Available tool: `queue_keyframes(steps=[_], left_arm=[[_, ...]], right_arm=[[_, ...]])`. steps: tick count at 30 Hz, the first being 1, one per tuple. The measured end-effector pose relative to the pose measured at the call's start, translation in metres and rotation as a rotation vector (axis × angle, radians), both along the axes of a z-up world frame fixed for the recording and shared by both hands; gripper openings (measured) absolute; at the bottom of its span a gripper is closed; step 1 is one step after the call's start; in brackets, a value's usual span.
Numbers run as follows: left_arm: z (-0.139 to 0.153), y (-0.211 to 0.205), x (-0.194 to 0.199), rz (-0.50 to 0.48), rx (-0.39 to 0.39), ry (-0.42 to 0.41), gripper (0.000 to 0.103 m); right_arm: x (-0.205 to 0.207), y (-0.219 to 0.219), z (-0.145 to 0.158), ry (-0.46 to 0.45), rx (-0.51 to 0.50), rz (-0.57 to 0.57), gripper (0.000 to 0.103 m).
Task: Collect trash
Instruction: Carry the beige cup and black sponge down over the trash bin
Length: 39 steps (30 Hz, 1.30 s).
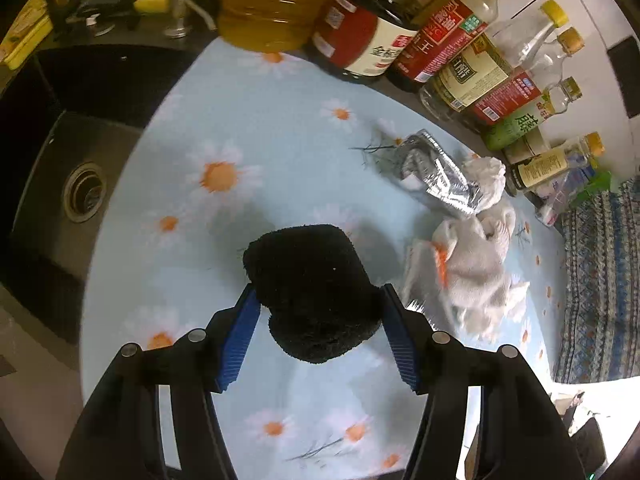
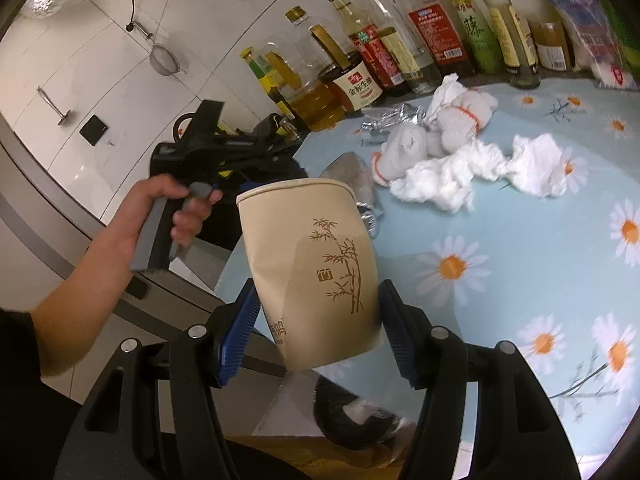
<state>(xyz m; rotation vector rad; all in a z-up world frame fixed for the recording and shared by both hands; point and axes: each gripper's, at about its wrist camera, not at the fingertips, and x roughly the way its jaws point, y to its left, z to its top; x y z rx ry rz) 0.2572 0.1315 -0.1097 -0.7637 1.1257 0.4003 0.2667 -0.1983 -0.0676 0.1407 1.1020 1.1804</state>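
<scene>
left hand-held gripper [image 1: 318, 300]: blue pads clamped on a black fuzzy wad [image 1: 312, 292], held above the table [image 1: 240, 120]
right hand-held gripper [image 2: 318, 308]: squeezing a tan paper cup [image 2: 312, 268], dented, tilted
leftover trash: white tissues [image 2: 460, 176] and foil wrapper [image 1: 436, 176] on the table

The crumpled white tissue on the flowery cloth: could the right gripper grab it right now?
Probably not yet. The right gripper is already shut on the paper cup, so its jaws are full. The way to the crumpled white tissue looks free across the flowery cloth, but the cup must go first.
</scene>
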Motion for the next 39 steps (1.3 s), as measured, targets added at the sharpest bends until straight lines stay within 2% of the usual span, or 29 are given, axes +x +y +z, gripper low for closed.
queue_keyframes(steps=[5,9,17,22,31,35,39], left_arm=[[0.003,-0.005,-0.048,-0.04,0.001,-0.03,0.059],[0.002,-0.017,-0.088,-0.08,-0.001,-0.049,0.059],[-0.001,-0.041,-0.173,-0.108,-0.081,-0.101,0.059],[-0.005,-0.051,-0.205,-0.133,-0.105,-0.098,0.059],[-0.043,-0.076,-0.241,-0.201,-0.141,-0.01,0.059],[-0.07,-0.08,-0.249,-0.221,-0.16,0.04,0.059],[-0.095,-0.079,-0.254,-0.242,-0.173,0.081,0.059]], right_arm=[[-0.021,0.017,-0.004,-0.003,-0.049,-0.006,0.061],[-0.043,0.028,-0.013,0.028,-0.093,-0.02,0.061],[-0.087,0.048,-0.024,0.049,-0.154,-0.008,0.061],[-0.117,0.06,-0.032,0.055,-0.196,0.02,0.061],[-0.158,0.07,-0.058,0.1,-0.268,0.044,0.061],[-0.168,0.071,-0.08,0.108,-0.321,0.044,0.061],[-0.176,0.068,-0.115,0.156,-0.379,0.026,0.061]])
